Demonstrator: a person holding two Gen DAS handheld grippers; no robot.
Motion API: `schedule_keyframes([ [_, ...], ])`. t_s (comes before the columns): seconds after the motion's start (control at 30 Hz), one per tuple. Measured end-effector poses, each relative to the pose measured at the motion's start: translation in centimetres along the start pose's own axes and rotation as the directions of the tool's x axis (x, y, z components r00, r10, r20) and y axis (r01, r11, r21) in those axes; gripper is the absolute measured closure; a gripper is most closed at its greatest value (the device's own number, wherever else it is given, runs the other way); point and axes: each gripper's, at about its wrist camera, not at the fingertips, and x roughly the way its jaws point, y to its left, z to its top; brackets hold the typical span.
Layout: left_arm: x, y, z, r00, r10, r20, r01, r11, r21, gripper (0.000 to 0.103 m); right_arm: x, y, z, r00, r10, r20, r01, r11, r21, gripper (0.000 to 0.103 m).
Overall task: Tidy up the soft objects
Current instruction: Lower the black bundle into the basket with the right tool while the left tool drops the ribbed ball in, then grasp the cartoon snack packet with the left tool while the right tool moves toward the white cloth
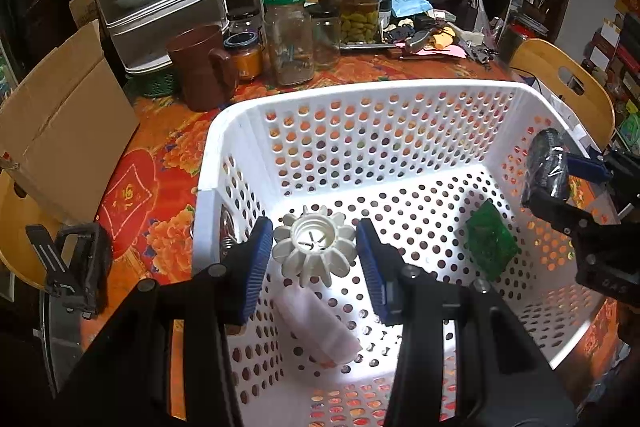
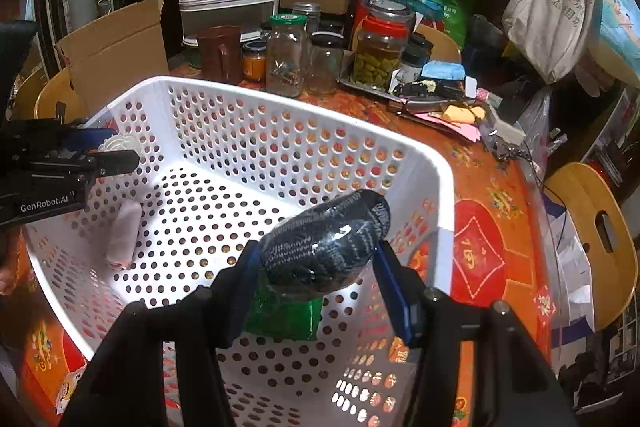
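While above basket (image 1: pixel 224 131), fingers (image 1: pixel 256 267) gripping, floor roomy.

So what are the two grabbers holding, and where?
Left gripper pinches the white flower-shaped thing by its sides; right gripper squeezes the dark wrapped roll around its lower end.

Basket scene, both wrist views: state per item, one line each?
left claw: shut on white ribbed piece, held over the basket
right claw: shut on dark wrapped roll, above the basket floor
white basket: upright on the table
pale roll: lying on the basket floor
green packet: lying on the basket floor
green-lidded jar: upright, lid on
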Motion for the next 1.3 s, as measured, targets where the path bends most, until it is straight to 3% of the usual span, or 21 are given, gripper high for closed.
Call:
schedule_keyframes([
  [0.2, 0.0, -0.1, 0.0, 1.0, -0.029, -0.009, 0.029, 1.0, -0.003, 0.056, 0.1, 0.0, -0.3, 1.0, -0.001, 0.001, 0.001, 1.0, -0.006, 0.044],
  [0.57, -2.5, -0.6, -0.2, 0.997, -0.059, 0.059, 0.06, 0.998, -0.01, 0.007, -2.2, -0.1, -0.6, 0.998, -0.005, 0.069, 0.006, 1.0, -0.008, 0.021],
  [0.67, -3.9, -0.8, -0.2, 0.994, -0.056, 0.09, 0.056, 0.998, 0.0, 0.0, -3.2, -0.1, -0.6, 0.996, -0.01, 0.091, 0.011, 1.0, -0.007, 0.011],
  [0.77, -5.1, -1.1, -0.3, 0.993, -0.029, 0.112, 0.027, 0.999, 0.018, 0.0, -4.1, -0.1, -0.5, 0.994, -0.016, 0.109, 0.016, 1.0, -0.003, 0.001],
  [0.9, -6.6, -1.3, -0.5, 0.992, -0.003, 0.129, 0.0, 1.0, 0.025, 0.0, -5.0, 0.2, -0.6, 0.994, -0.028, 0.109, 0.029, 1.0, -0.006, 0.0],
  [1.3, -12.3, 0.3, -3.9, 0.986, -0.015, 0.166, 0.019, 1.0, -0.022, 0.0, -8.4, -0.3, -2.3, 0.986, -0.021, 0.166, 0.014, 0.999, 0.043, 0.0],
])
